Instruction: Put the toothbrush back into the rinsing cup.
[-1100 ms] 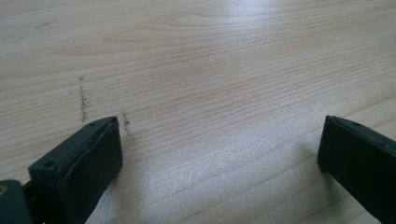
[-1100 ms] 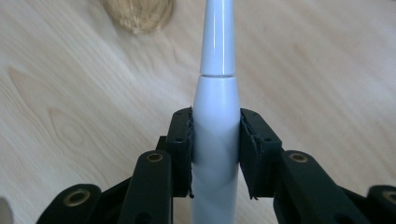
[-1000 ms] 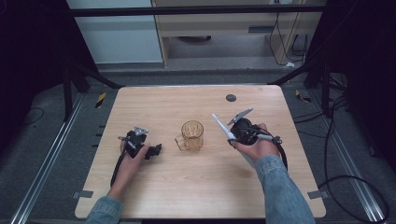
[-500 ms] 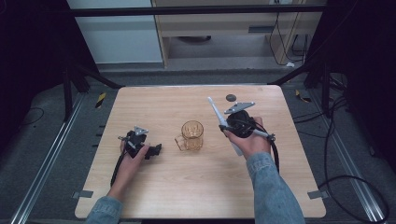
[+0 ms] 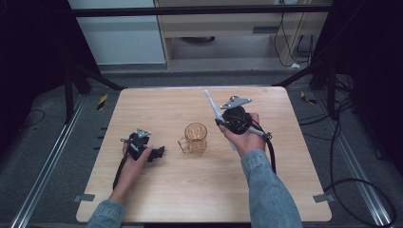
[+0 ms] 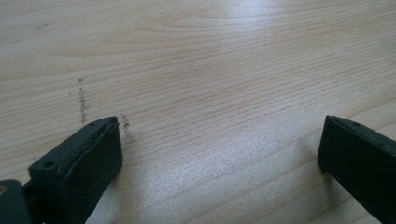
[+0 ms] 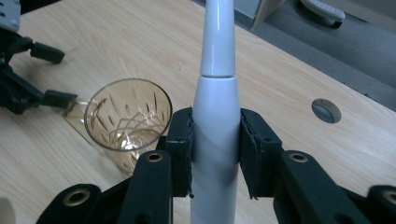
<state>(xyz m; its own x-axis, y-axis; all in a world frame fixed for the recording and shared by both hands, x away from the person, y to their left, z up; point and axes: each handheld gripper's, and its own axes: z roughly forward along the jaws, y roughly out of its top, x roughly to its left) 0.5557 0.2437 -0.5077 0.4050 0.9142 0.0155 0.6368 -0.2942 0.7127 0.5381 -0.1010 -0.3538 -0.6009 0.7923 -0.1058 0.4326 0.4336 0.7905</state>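
**Right gripper lifting the white wand farther up the bench**

Rising and drifting toward the far side of the bench (image 5: pixel 157 190), the right gripper (image 5: pixel 223 121) is now sitting higher in the high view than it was a second ago, when it was level with the cup. Its fingers (image 7: pixel 180 149) are clamping a white wand (image 7: pixel 215 102), pressing on both sides of its thick lower body. In the high view the wand's thin tip is pointing up and away to the left. Its top end is running out of the right gripper view, so what kind of tool it is stays hard to make out; its lower end is hiding behind the fingers.

An amber cut-glass cup (image 5: pixel 195 137) is standing upright mid-bench, between the two hands, just left of the wand and apart from it. The left gripper (image 5: pixel 154 153) is resting low on the bench where it was before, its fingers (image 6: pixel 95 154) standing wide apart with bare wood between them, both partly cut off by the picture's edge.
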